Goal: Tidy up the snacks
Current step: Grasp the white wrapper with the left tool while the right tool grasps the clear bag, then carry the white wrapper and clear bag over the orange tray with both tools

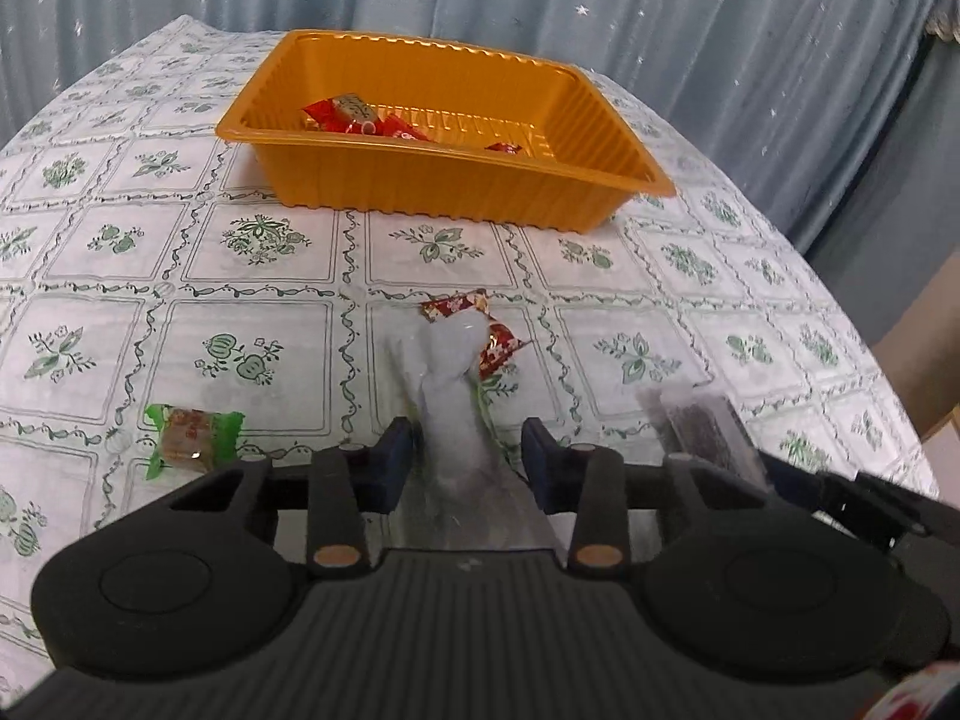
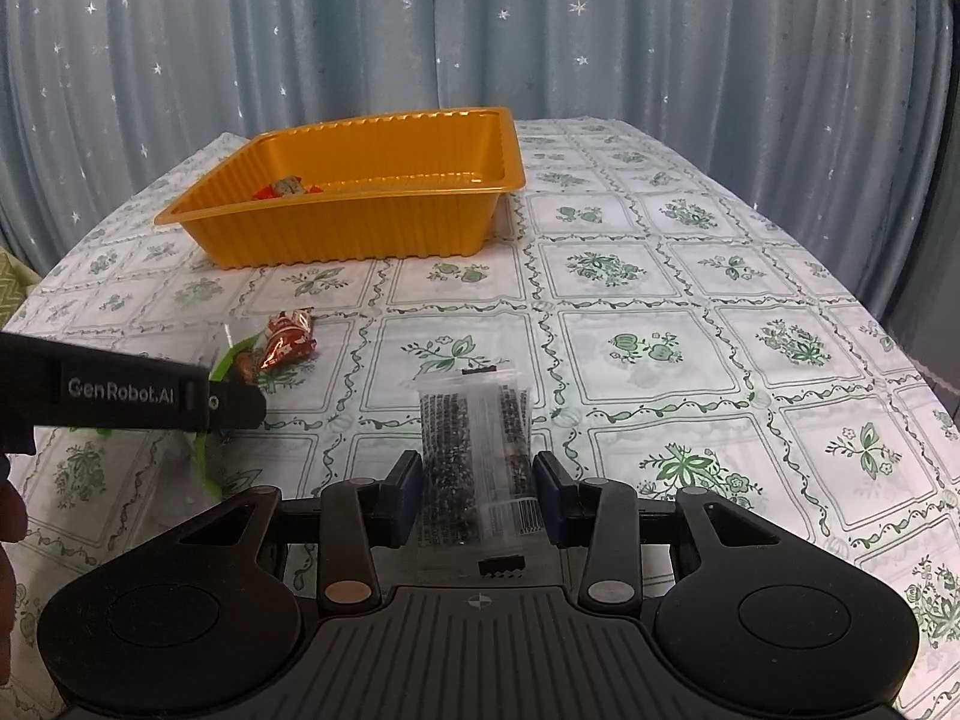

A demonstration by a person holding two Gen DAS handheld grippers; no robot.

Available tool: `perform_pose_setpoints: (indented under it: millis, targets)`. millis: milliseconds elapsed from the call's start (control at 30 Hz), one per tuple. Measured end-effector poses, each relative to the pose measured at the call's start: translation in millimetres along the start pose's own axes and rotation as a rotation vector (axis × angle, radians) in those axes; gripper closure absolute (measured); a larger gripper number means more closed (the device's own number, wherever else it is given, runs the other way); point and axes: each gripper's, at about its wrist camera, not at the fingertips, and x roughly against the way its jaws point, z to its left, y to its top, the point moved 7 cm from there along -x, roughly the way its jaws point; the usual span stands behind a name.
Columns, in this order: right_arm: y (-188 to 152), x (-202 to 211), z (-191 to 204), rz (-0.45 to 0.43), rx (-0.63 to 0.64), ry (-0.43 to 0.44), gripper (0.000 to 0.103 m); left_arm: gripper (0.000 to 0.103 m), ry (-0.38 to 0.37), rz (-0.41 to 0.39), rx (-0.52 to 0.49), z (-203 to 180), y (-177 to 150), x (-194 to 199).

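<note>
An orange tray (image 1: pixel 420 180) stands at the far side of the table and holds a few red-wrapped snacks (image 1: pixel 360 117); it also shows in the right wrist view (image 2: pixel 336 234). My left gripper (image 1: pixel 467 450) is open, its jaws either side of a clear, whitish packet (image 1: pixel 447 384) without touching it. A red patterned candy (image 1: pixel 474 318) lies just beyond. My right gripper (image 2: pixel 477 489) is open around a clear packet of dark seeds (image 2: pixel 474 438), which also shows in the left wrist view (image 1: pixel 702 426).
A green-wrapped snack (image 1: pixel 192 435) lies on the floral tablecloth at the left. The left gripper's black body (image 2: pixel 132 393) crosses the right wrist view's left side, over a red candy (image 2: pixel 288 339). Blue starred curtains hang behind the table.
</note>
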Motion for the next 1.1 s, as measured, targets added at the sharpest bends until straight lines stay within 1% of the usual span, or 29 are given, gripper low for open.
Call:
perform_pose_setpoints:
  millis: [67, 200, 267, 400, 500, 700, 900, 1100]
  targets:
    - [0.0, 0.1, 0.0, 0.000, 0.000, 0.001, 0.063, 0.073, 0.009, 0.005, -0.028, 1.3, -0.8, 2.9]
    - [-0.2, 0.2, 0.3, -0.002, 0.003, -0.004, 0.063, 0.074, 0.002, 0.019, -0.029, 8.4, -0.6, 3.6]
    - [-0.2, -0.1, 0.7, -0.002, 0.003, -0.010, 0.063, 0.074, 0.010, 0.028, -0.036, 9.0, 1.2, -0.1]
    - [0.1, -0.5, 0.3, -0.001, -0.001, -0.011, 0.063, 0.075, 0.036, 0.035, -0.094, 3.8, 1.8, -5.3]
    - [0.0, -0.4, -0.1, -0.002, -0.003, -0.012, 0.063, 0.076, 0.045, 0.032, -0.111, 2.3, 1.0, -5.8]
    - [-0.2, -0.2, 0.9, 0.000, -0.003, -0.017, 0.063, 0.077, 0.051, 0.020, -0.089, 6.4, -2.6, 1.2]
    - [-0.8, 4.8, -3.8, 0.001, -0.053, -0.023, 0.063, 0.077, 0.043, 0.011, -0.057, 9.8, -8.3, 17.1]
    - [5.0, 17.2, -0.6, -0.027, -0.061, -0.009, 0.063, 0.077, 0.029, -0.009, -0.050, 5.3, -7.4, 33.9]
